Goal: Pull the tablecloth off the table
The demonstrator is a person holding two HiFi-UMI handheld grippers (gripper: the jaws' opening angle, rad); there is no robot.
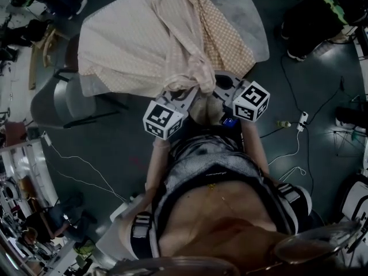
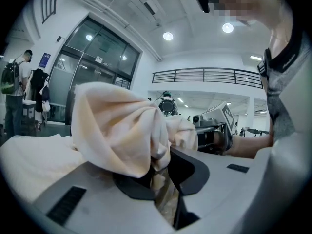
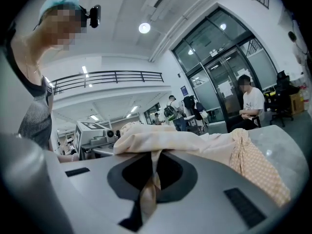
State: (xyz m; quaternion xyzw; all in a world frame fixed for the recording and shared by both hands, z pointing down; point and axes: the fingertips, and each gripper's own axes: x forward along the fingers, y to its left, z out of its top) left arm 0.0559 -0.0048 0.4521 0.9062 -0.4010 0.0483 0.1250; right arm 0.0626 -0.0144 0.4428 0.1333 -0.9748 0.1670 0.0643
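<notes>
While the left gripper (image 2: 163, 179) and right gripper (image 3: 150, 182) each pinch the cloth (image 1: 144, 45), bunched at the 6 o'clock edge of the table (image 1: 244, 10) and covering its 9 o'clock half, the pull seems midway, and next both should draw back toward 6 o'clock together.

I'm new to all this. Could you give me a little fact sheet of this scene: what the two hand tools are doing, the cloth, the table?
left gripper: jaws shut on a bunched fold of the tablecloth
right gripper: jaws shut on another fold of the same cloth, close beside the left one
tablecloth: pale, finely patterned, gathered into folds toward the person, mostly lying on the table
table: round grey top, bare on its right side
floor: cables and a white power strip to the person's right
</notes>
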